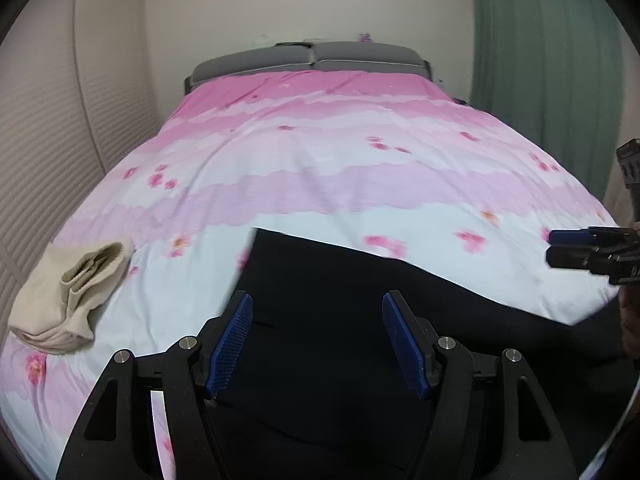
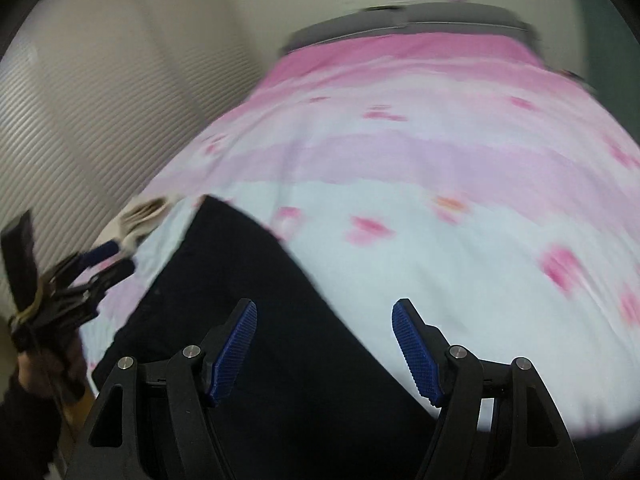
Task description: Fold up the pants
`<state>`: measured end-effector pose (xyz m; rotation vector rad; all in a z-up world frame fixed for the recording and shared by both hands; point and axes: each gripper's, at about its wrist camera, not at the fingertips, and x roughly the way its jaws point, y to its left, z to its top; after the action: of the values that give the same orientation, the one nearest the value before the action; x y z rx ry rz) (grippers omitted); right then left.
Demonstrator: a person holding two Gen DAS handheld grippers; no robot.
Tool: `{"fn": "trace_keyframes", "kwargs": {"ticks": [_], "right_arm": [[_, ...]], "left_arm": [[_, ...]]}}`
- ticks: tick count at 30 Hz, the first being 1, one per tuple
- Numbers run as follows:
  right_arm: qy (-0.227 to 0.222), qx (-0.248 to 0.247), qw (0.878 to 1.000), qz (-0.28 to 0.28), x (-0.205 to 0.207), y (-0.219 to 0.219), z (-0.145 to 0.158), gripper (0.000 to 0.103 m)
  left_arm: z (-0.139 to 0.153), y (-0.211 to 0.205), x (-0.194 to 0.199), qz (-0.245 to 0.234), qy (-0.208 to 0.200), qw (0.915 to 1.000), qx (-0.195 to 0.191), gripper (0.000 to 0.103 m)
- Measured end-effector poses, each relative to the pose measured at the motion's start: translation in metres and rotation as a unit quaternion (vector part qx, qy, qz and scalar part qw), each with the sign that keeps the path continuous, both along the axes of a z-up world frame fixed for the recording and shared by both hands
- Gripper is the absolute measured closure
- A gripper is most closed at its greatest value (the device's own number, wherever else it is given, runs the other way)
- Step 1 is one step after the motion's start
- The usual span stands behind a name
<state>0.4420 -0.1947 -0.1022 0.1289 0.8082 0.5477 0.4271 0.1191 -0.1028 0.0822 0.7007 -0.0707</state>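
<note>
Black pants (image 1: 320,320) are spread flat at the near edge of the bed (image 1: 320,168), lying on the pink-and-white flowered cover, with one straight edge running across toward the right side. The left hand-held gripper (image 1: 318,344) hangs over the dark cloth, its blue pads (image 1: 230,346) spread wide apart and nothing between them: released, and whether it touches the fabric is hard to say. In the right wrist view the right hand-held gripper (image 2: 324,350) is likewise released, blue pads (image 2: 416,354) well apart, poised over the boundary where the pants (image 2: 256,320) meet the cover (this view is smeared with blur, so fine detail is lost). Each tool shows in the other's camera: the right one at the right edge of the bed, the left one (image 2: 108,258) near the left edge. A folded beige garment (image 1: 68,300) sits near the bed's left edge, well apart from the pants. Grey pillows (image 1: 312,58) line the far edge.
</note>
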Motion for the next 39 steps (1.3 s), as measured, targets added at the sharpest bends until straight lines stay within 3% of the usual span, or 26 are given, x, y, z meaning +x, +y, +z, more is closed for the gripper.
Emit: {"fn": "trace_keyframes", "kwargs": {"ticks": [8,18,20,21,22,23,25,30,39], "right_arm": [[0.006,-0.06,0.987,0.147,0.092,0.141,-0.014,0.032],[0.047,-0.091,0.964,0.247,0.184,0.251,-0.059,0.032],[0.068,-0.1,0.958,0.26,0.194,0.266,-0.07,0.035],[0.079,-0.094,0.956,0.265,0.197,0.269,-0.074,0.054],[0.096,-0.074,0.953,0.279,0.197,0.271,-0.076,0.08],[0.11,-0.059,0.949,0.289,0.196,0.273,-0.077,0.083],[0.093,-0.068,0.952,0.283,0.189,0.277,-0.073,0.092],[0.056,-0.059,0.964,0.254,0.162,0.271,-0.047,0.095],[-0.082,-0.103,0.961,0.244,0.016,0.286,0.036,0.097]], "left_arm": [[-0.028,0.07,0.064,-0.002,0.03,0.9995,-0.01,0.035],[-0.048,0.114,0.061,0.029,0.039,0.9987,-0.019,0.035],[-0.049,0.117,0.057,0.038,0.04,0.9984,-0.011,0.035],[-0.049,0.118,0.055,0.041,0.039,0.9984,-0.009,0.035],[-0.048,0.118,0.051,0.042,0.039,0.9983,-0.008,0.035],[-0.047,0.118,0.047,0.044,0.037,0.9983,-0.006,0.035],[-0.042,0.116,0.037,0.046,0.031,0.9985,0.0,0.035],[-0.019,0.113,0.0,0.055,0.013,0.9983,0.008,0.035],[0.03,0.135,-0.115,0.108,-0.031,0.9937,-0.008,0.029]]}}
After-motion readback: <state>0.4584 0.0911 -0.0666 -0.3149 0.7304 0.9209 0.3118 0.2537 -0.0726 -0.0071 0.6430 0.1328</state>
